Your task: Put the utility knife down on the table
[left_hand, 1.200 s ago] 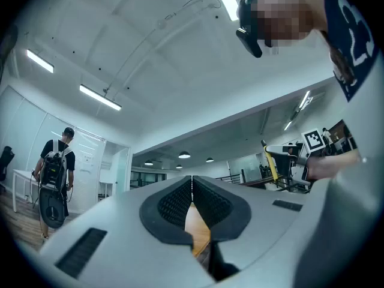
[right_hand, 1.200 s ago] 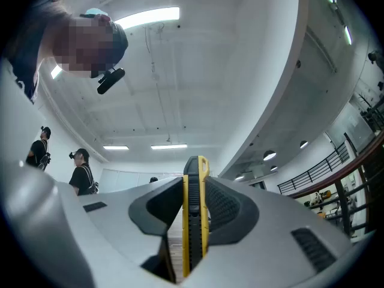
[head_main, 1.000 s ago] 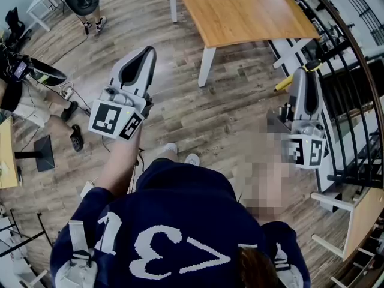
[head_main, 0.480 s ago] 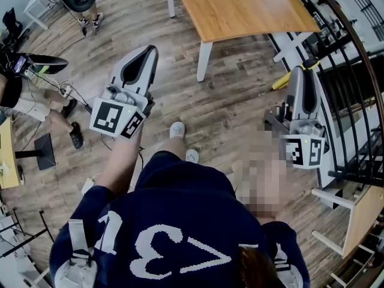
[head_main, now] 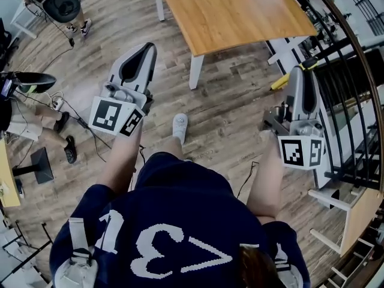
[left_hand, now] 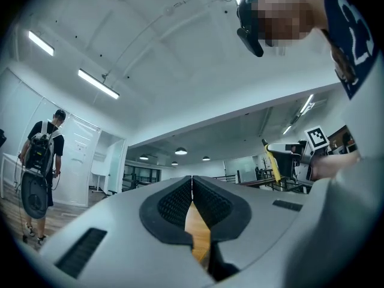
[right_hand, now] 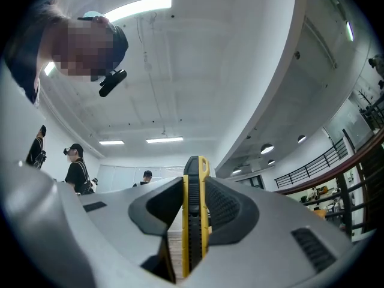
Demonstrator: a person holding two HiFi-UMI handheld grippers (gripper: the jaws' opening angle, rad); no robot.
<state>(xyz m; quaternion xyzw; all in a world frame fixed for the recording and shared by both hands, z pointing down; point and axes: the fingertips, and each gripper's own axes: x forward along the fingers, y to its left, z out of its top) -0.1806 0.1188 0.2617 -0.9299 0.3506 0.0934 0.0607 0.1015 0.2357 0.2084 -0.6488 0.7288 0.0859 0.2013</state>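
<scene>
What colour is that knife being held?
The utility knife is yellow and black, clearest in the right gripper view.

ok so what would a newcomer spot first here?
The yellow utility knife, clamped in the right tongs and held above the wood floor. Next, the left tongs, shut and empty, and the wooden table ahead of both at the head view's top.

The head view looks steeply down past the person (head_main: 174, 221) onto the left gripper (head_main: 146, 48), right gripper (head_main: 300, 72), floor (head_main: 228, 101) and desk (head_main: 240, 11). Each gripper view sits close behind its own jaws, tilted up at the ceiling (left_hand: 180, 53); both catch the person from below
</scene>
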